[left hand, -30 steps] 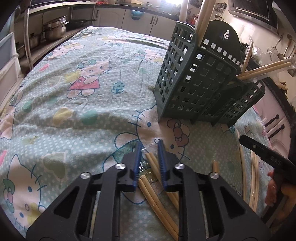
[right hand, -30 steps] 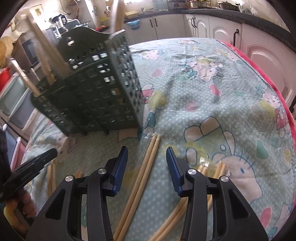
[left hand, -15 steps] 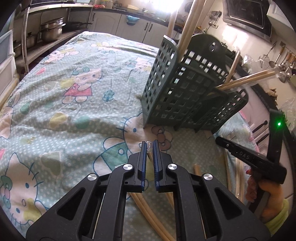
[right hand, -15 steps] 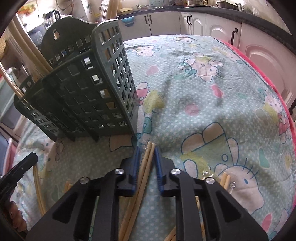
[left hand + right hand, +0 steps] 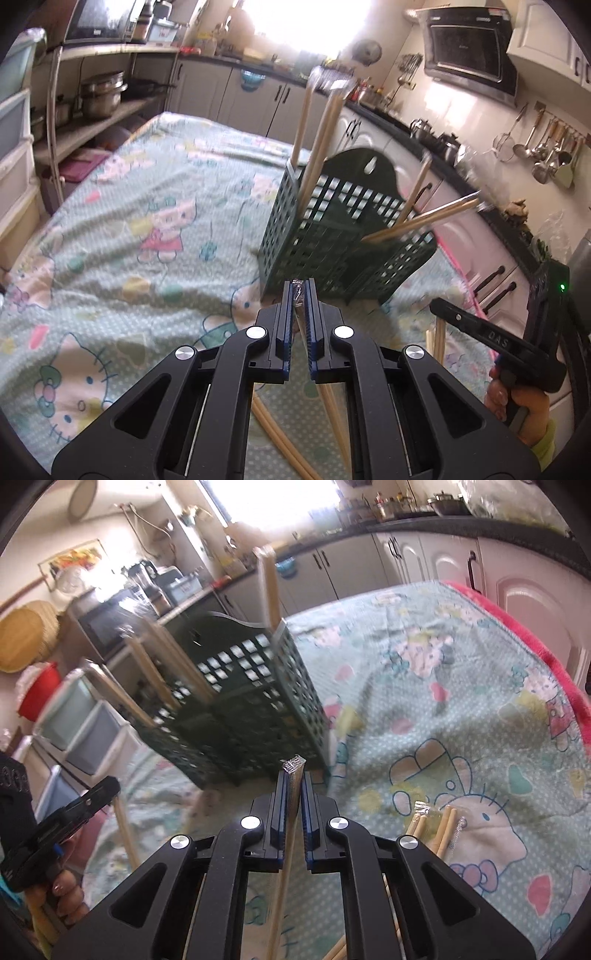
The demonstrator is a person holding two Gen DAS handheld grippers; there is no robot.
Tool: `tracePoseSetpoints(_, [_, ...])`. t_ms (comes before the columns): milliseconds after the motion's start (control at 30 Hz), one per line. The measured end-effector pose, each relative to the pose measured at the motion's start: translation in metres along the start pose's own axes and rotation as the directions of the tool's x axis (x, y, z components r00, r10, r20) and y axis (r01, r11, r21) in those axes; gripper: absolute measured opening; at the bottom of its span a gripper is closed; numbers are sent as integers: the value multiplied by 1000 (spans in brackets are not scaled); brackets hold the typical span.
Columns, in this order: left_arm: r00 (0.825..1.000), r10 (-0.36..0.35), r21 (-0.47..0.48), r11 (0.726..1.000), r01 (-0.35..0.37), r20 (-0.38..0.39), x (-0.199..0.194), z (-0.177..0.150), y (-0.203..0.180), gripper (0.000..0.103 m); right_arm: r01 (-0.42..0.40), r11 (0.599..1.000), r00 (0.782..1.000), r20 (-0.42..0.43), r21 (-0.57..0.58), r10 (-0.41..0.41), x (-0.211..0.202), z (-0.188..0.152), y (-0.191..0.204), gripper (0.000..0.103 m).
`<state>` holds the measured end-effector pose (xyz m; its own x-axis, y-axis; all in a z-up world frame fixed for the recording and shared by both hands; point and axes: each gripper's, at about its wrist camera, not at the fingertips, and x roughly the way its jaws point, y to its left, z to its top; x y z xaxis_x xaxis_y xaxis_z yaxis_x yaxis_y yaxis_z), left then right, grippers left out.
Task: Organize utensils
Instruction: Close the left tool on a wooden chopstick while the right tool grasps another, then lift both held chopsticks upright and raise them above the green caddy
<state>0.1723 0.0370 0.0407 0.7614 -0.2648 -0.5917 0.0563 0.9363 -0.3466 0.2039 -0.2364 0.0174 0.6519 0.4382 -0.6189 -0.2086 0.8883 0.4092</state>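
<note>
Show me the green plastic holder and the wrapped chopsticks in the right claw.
Green plastic lattice holder point(image 5: 295, 236), left wrist view, front wall.
Plastic-wrapped wooden chopsticks point(image 5: 293, 771), right wrist view, wrapped tip above the claw.

A: Any writing you can actually read here?

B: One bit. In the left wrist view, the right gripper at the right edge carries pale raised letters on its black arm: "DAS".

A: Only those three letters?

B: Only those show; the lettering may be part of a longer word, since the arm is seen at an angle.

A: And the appliances at the back?

B: The oven high on the wall has a small mark on its front, too blurred to read.

A: The right wrist view?

B: The left gripper shows at the left edge, with no legible marking.
</note>
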Motion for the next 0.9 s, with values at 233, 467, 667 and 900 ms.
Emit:
tracePoseSetpoints(233, [997,-9,29,1000,7,82,-31,9,-15,3,-52,998,994,91,-25,54,-41,-4,15,6])
tracePoseSetpoints(467, [993,-33,40,999,29,116,-49,13,-24,3,-64,996,979,190,-59,74,-81,-5,27,6])
tracePoseSetpoints(667, [987,-52,53,998,44,151,-64,20,-34,3,-44,996,960,274,-71,62,-106,-3,31,6])
tracePoseSetpoints(900, [981,-72,77,995,59,180,-73,34,-45,3,-9,995,931,363,-95,43,-128,7,37,6])
